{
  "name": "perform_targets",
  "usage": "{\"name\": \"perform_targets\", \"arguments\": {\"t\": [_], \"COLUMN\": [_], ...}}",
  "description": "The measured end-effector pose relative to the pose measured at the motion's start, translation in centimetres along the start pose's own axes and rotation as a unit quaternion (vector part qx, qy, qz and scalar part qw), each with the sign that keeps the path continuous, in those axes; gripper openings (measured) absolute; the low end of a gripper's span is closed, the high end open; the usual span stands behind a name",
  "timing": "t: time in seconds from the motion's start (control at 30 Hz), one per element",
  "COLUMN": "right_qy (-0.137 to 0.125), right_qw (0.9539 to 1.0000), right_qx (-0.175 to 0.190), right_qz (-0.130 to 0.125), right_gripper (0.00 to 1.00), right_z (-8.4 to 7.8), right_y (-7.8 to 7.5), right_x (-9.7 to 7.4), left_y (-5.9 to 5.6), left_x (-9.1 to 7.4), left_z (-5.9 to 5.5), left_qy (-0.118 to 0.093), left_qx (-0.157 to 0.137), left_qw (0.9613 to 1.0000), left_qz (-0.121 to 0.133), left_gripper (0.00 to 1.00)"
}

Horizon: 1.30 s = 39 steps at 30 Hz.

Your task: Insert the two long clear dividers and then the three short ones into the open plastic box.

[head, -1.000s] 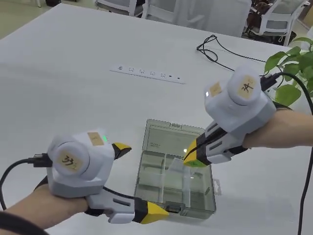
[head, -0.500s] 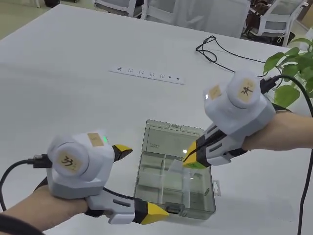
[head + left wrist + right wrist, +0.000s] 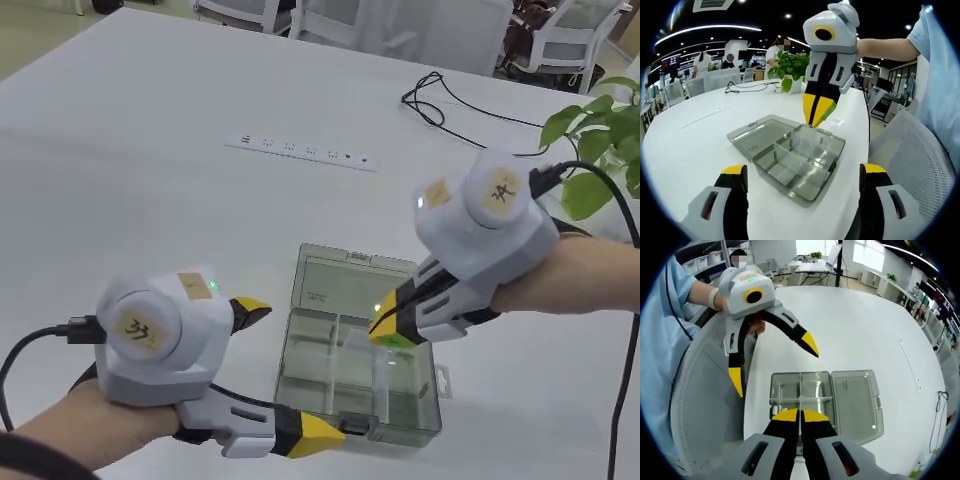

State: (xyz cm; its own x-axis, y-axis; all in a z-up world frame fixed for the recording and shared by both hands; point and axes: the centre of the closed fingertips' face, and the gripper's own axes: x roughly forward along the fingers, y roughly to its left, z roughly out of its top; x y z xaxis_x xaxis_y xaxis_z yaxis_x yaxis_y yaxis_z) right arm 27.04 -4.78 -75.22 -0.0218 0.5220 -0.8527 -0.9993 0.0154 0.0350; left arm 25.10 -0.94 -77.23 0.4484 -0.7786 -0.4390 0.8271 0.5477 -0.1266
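Observation:
The open clear plastic box [image 3: 300, 385] lies near the table's front edge, its lid [image 3: 350, 285] flat behind it. Clear dividers stand inside and split it into compartments. My right gripper [image 3: 382, 335] hangs over the box's right half, shut on a short clear divider [image 3: 358, 341] that reaches down into the box. Seen from the left gripper view, the right gripper [image 3: 815, 119] points down at the box [image 3: 790, 175]. My left gripper [image 3: 285, 368] is wide open at the box's near left corner, with nothing between its jaws. The right gripper view has the left gripper [image 3: 775, 367] open beyond the box [image 3: 785, 390].
A white power strip [image 3: 300, 152] lies across the middle of the table. A black cable [image 3: 450, 105] curls at the far right beside a green plant [image 3: 600, 120]. Chairs [image 3: 570, 40] stand past the far edge. A grey mesh chair [image 3: 710, 405] is close to the person.
My right gripper has moved slightly down and left over the box with the divider. The left gripper has stayed in place, open.

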Motion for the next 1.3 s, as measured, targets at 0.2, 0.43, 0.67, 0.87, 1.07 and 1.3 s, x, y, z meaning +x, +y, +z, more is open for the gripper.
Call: {"name": "perform_targets", "arguments": {"t": [0.2,0.43,0.67,0.87,1.07,1.3], "right_qy": [-0.001,-0.013,-0.030,-0.043,-0.048,-0.048], "right_qw": [1.0000,0.9999,0.9994,0.9989,0.9984,0.9984], "right_qx": [-0.001,-0.002,-0.014,-0.019,-0.030,-0.027], "right_qz": [0.000,-0.001,0.003,0.005,0.008,0.008], "right_gripper": [0.02,0.02,0.02,0.02,0.02,0.02], "right_z": [-0.15,-0.23,-0.28,-0.32,-0.24,-0.16], "right_y": [-0.01,0.01,0.35,0.46,0.52,0.35], "right_x": [-0.11,-0.25,-0.31,-0.31,-0.09,0.15], "left_y": [-0.17,-0.23,-0.36,-0.43,-0.43,-0.45], "left_x": [0.13,0.15,0.22,0.25,0.28,0.26], "left_z": [0.03,-0.06,-0.21,-0.27,-0.21,-0.22], "left_qy": [0.001,0.003,0.005,0.006,0.006,0.006], "left_qx": [0.001,0.001,0.001,0.000,0.000,-0.001], "left_qw": [1.0000,1.0000,1.0000,1.0000,1.0000,1.0000], "left_qz": [-0.002,-0.004,-0.005,-0.006,-0.006,-0.006], "left_gripper": [0.94,0.93,0.93,0.93,0.93,0.92]}}
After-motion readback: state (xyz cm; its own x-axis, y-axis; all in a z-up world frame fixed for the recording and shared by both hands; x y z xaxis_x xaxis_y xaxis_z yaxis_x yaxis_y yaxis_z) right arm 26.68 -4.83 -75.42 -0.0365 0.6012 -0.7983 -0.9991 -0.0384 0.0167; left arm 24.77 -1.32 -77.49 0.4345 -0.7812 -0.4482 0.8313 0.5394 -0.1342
